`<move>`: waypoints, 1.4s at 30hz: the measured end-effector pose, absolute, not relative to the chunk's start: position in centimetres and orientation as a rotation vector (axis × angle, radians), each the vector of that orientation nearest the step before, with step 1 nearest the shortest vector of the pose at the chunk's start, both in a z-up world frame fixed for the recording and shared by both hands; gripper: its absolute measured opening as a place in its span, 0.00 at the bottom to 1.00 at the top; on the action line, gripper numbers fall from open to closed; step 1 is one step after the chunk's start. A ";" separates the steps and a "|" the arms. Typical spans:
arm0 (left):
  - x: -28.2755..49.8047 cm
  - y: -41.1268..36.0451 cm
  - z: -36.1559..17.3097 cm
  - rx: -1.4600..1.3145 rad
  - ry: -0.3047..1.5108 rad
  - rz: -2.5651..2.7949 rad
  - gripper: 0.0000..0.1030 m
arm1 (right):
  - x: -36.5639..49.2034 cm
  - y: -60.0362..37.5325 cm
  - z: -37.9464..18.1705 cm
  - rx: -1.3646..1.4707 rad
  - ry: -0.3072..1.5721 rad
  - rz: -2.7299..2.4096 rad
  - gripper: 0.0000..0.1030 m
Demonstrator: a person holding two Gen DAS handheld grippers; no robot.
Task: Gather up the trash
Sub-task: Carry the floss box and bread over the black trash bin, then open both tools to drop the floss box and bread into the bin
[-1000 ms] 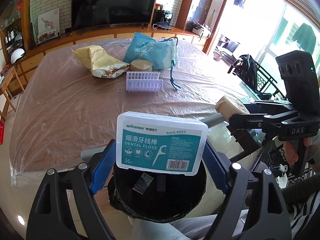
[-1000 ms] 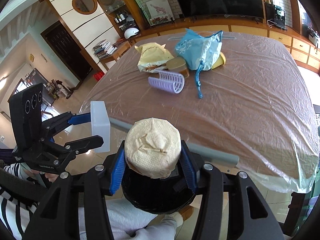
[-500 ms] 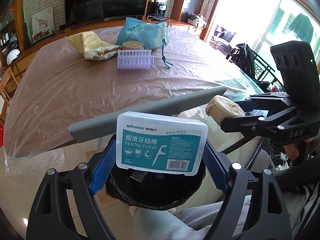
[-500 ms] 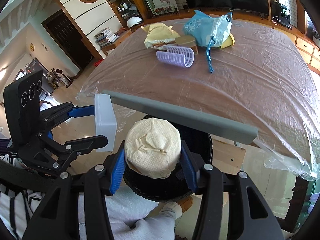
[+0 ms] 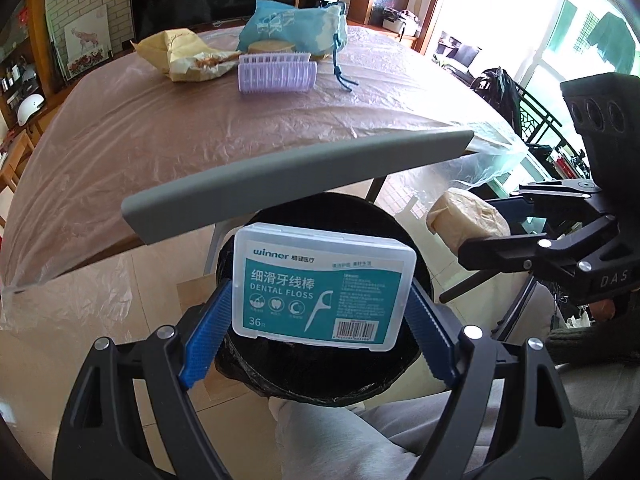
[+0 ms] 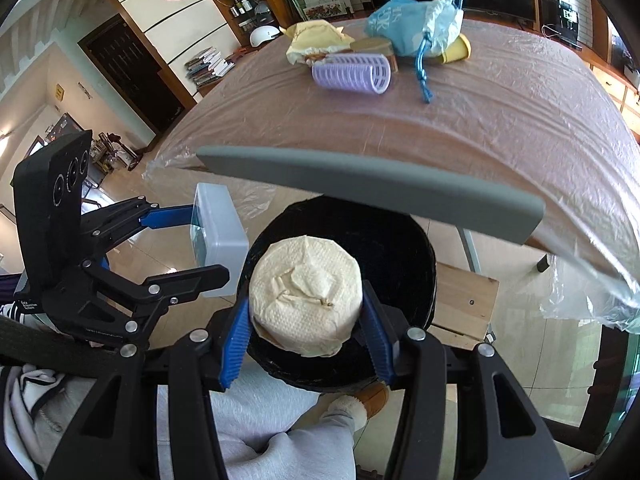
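Over the black bin (image 5: 320, 376), your left tongs (image 5: 320, 312) grip the floss box (image 5: 324, 288) and your right tongs (image 6: 306, 320) grip the tissue wad (image 6: 306, 296), both ready for dropping.

Bright daylight pours in from the windows (image 5: 580, 40) off to the right of the left gripper (image 5: 320, 332), blown out to near white there. Glare streaks across the plastic sheet (image 6: 460, 112) on the worktop ahead of the right gripper (image 6: 306, 316). Both views bend hard at the edges, corners going black, the far room slightly soft.
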State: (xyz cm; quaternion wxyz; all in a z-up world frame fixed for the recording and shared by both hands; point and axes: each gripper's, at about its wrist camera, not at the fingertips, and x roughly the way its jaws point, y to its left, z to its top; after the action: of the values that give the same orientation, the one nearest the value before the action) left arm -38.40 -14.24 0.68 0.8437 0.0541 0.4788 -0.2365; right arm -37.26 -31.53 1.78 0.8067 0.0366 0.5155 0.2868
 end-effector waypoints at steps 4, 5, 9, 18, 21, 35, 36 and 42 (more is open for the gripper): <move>-38.8 -14.4 -0.3 0.139 1.025 -0.491 0.82 | -37.1 -31.4 0.7 0.053 1.114 0.593 0.48; -38.9 -14.5 -0.5 0.147 1.027 -0.488 0.82 | -37.0 -31.4 0.5 0.052 1.117 0.588 0.48; -39.1 -14.5 -1.3 0.160 1.038 -0.478 0.82 | -36.9 -31.5 0.0 0.054 1.124 0.573 0.48; -39.1 -14.9 -3.1 0.200 1.077 -0.473 0.82 | -36.4 -30.8 -1.7 0.017 1.142 0.545 0.48; -39.1 -15.0 -3.8 0.211 1.091 -0.468 0.82 | -36.1 -30.4 -2.3 0.000 1.152 0.539 0.48; -37.7 -15.2 -5.3 0.235 1.128 -0.431 0.82 | -35.0 -29.3 -4.0 -0.043 1.188 0.497 0.48; -37.6 -15.2 -5.3 0.238 1.129 -0.430 0.82 | -35.0 -29.3 -4.1 -0.043 1.189 0.495 0.48; -37.5 -15.7 -4.6 0.221 1.116 -0.453 0.83 | -34.8 -29.3 -4.1 -0.044 1.186 0.479 0.55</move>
State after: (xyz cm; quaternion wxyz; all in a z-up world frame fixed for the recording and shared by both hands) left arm -37.54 -15.71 -4.60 0.8183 0.1038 0.5239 -0.2124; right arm -34.85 -29.29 -4.14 0.8022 -0.0205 0.5533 0.2234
